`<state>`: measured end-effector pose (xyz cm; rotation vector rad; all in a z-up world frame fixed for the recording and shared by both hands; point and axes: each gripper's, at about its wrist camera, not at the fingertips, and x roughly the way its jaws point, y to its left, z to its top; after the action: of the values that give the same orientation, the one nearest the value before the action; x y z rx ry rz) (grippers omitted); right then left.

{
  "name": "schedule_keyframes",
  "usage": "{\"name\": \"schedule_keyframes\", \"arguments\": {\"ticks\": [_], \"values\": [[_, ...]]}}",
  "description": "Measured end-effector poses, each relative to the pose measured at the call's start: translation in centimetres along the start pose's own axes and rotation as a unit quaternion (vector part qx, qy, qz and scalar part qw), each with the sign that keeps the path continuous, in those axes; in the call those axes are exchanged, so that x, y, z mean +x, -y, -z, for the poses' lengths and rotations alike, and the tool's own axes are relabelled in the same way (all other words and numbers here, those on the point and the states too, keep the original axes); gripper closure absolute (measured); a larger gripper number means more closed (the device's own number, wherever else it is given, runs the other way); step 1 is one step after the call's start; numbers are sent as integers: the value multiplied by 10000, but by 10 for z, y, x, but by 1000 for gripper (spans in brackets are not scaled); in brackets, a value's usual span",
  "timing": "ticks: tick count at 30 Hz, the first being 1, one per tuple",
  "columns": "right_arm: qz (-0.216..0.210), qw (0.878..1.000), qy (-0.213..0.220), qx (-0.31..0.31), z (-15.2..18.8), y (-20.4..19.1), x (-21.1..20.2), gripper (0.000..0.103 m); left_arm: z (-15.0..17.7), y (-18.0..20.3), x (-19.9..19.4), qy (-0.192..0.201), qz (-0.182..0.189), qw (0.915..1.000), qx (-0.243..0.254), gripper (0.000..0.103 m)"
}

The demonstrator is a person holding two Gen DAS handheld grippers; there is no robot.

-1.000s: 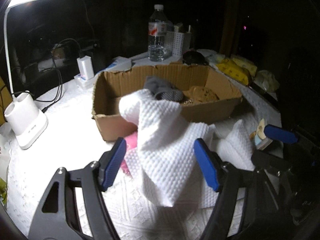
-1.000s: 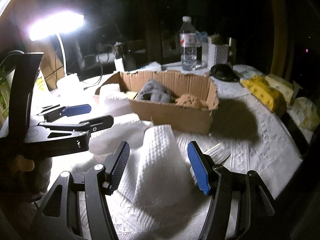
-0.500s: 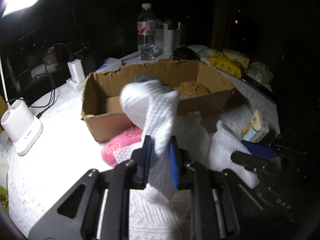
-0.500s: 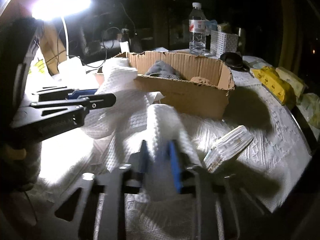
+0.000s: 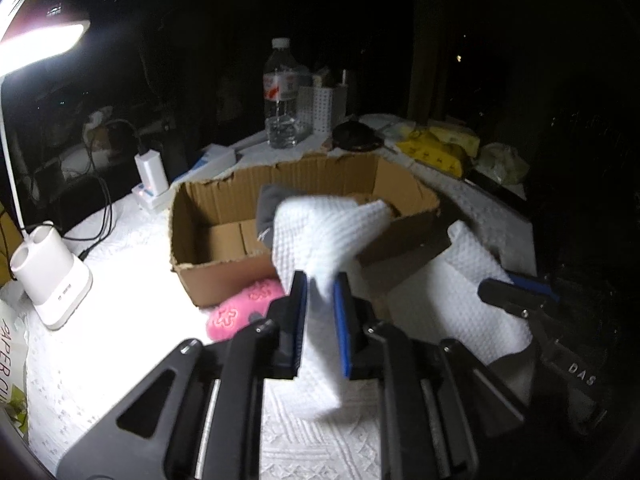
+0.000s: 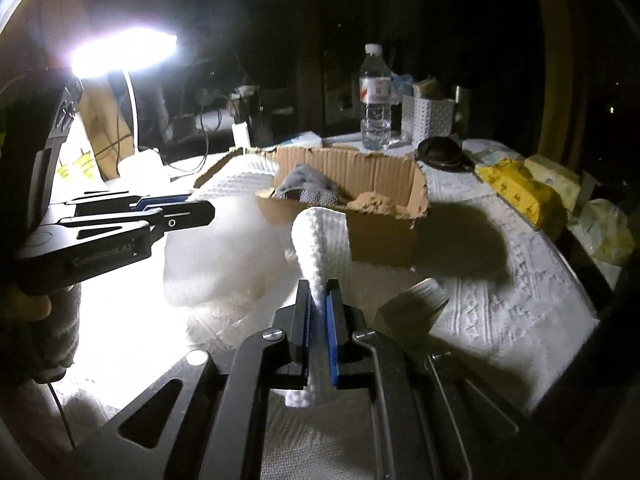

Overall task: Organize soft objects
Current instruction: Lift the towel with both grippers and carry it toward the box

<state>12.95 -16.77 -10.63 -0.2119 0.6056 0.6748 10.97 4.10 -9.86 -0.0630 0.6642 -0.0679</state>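
Observation:
A white waffle-textured towel [image 5: 324, 232] hangs between both grippers. My left gripper [image 5: 320, 280] is shut on one end of it, held up in front of the cardboard box [image 5: 208, 280]. My right gripper [image 6: 319, 286] is shut on the towel's other end [image 6: 320, 240], lower and to the right. The right gripper [image 5: 516, 292] also shows in the left wrist view, and the left gripper [image 6: 172, 210] in the right wrist view. The box [image 6: 384, 240] holds a grey soft item [image 6: 304, 184] and a brown soft item [image 6: 372, 202]. A pink plush [image 5: 244, 314] lies on the table in front of the box.
A white desk lamp base [image 5: 52, 276] stands at the left. A water bottle [image 5: 282, 96] and a white perforated holder [image 5: 326, 110] stand behind the box. Yellow packets [image 6: 520, 188] lie at the right. A small paper-wrapped block [image 6: 416, 300] lies beside the right gripper. A charger [image 5: 150, 178] sits left of the box.
Both grippers closed from open onto the white towel and lifted it off the table. The pink plush under it came into view.

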Motion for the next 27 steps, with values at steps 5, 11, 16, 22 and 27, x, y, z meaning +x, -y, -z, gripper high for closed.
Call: {"name": "schedule_keyframes", "arguments": {"ticks": [5, 11, 16, 22, 27], "values": [[54, 9998, 206, -6, -7, 1, -13, 96, -7, -1, -13, 189, -11, 9998, 2, 89], [85, 9995, 310, -27, -11, 2, -20, 96, -9, -2, -10, 69, 30, 10000, 29, 89], [76, 9996, 278, 25, -9, 6, -17, 96, -2, -3, 10, -279, -31, 9996, 10, 73], [41, 9997, 241, 66, -8, 8, -15, 96, 9, 0, 32, -591, -142, 9980, 143, 32], [3, 9997, 214, 89, -6, 8, -13, 95, 15, 0, 36, -563, -33, 9983, 144, 34]]}}
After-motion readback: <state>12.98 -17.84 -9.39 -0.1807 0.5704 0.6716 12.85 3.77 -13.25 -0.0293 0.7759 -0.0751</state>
